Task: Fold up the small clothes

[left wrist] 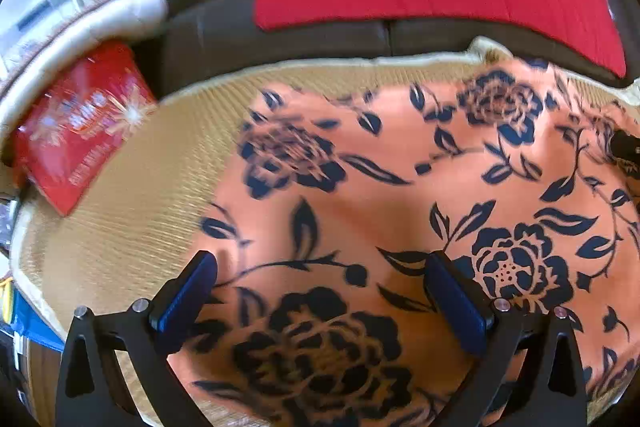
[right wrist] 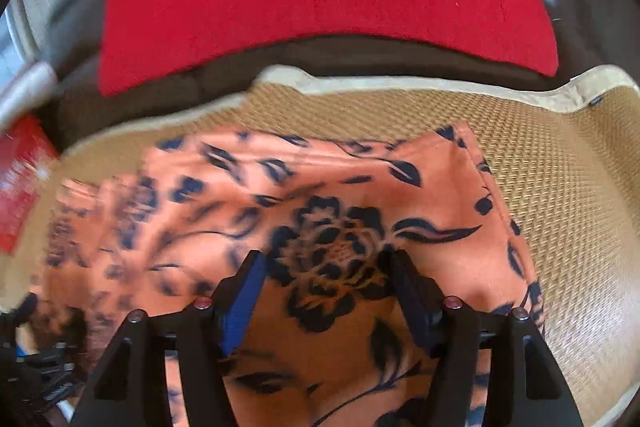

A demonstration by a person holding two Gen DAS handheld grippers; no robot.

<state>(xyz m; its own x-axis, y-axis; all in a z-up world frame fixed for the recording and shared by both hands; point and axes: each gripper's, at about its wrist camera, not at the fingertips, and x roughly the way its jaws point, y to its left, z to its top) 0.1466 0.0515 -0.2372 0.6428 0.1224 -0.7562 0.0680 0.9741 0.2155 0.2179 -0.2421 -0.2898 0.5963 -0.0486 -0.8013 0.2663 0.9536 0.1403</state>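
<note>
Lying flat on woven mat [left wrist: 120, 227]: floral cloth [left wrist: 400, 187]; left claw [left wrist: 320, 291] released, right claw [right wrist: 324, 275] released too

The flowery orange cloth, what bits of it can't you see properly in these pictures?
- Left wrist view: the flowery orange cloth runs off the right and bottom edges; the left tool covers part of its near end.
- Right wrist view: its left side is smeared by blur; the right tool hides the near part.
- Neither view shows what garment it is.
</note>
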